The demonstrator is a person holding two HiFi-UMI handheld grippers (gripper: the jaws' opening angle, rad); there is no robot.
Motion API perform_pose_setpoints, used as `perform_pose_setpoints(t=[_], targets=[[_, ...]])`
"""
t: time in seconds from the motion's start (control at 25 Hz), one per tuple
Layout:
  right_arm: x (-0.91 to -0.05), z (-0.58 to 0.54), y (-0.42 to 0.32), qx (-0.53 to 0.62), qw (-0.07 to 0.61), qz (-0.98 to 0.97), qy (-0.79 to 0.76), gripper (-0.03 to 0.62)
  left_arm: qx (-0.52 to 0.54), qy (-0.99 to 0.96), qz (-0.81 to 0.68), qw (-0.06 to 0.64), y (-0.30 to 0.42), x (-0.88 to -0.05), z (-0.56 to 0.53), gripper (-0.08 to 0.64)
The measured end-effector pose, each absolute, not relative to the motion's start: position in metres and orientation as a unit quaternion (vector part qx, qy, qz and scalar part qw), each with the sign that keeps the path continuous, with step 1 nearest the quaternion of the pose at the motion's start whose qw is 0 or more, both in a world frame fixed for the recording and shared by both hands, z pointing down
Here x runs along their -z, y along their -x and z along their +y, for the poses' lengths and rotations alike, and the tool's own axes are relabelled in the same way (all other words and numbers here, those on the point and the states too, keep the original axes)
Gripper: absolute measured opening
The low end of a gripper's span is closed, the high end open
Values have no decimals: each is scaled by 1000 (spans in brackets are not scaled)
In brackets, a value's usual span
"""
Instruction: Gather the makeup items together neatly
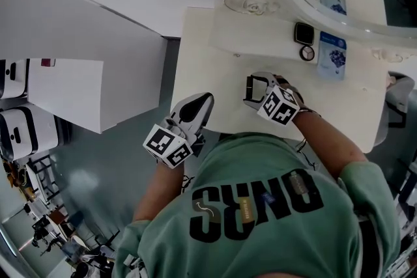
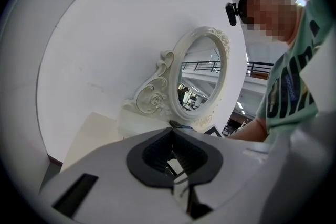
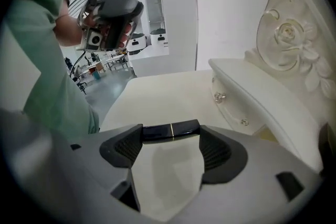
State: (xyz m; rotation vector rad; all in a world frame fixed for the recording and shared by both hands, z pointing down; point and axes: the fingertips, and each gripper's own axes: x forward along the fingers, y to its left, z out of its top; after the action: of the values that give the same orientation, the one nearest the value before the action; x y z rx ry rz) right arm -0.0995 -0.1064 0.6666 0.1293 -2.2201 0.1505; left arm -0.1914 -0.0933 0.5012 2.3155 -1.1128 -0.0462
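- The right gripper (image 3: 170,140) gripped a slim dark tube (image 3: 157,132) endwise, one jaw at each end. The tube was glossy black with a thin pale line across its middle.
- In the head view that gripper (image 1: 251,89) held it low over the cream dressing table (image 1: 202,68), in front of the raised shelf (image 1: 260,42) and well apart from the other makeup.
- Three items lay on the shelf:
  - One square dark compact (image 1: 303,32) with a gold rim.
  - One round compact (image 1: 307,53) just beside the square one.
  - One blue-and-white packet (image 1: 331,55) just beside the round compact.
- One ornate white mirror (image 2: 198,78) stood behind them.
- The left gripper (image 2: 173,157) had its jaws drawn almost together with nothing between them. It hung at the table's near edge, clear of every item.
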Motion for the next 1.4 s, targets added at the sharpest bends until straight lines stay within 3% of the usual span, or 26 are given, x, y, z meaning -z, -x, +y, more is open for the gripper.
perform_pose_setpoints(t=[0.64,0.92,1.16,1.4], targets=[[-707,-102,115,-62,456,-885,-78,333,15,-858,-421,293,214,-510,-74,9],[-655,-109,114,-76,386,-915,-91,337,8,-871,-403,280,189,-499,-81,9],[-576,-145,53,-89,312,-930,-175,336,3,-895,-365,255,141,-476,-105,9],[-553,-193,-43,-98,323,-898,-282,336,4,-915,-325,240,76,-455,-127,9]])
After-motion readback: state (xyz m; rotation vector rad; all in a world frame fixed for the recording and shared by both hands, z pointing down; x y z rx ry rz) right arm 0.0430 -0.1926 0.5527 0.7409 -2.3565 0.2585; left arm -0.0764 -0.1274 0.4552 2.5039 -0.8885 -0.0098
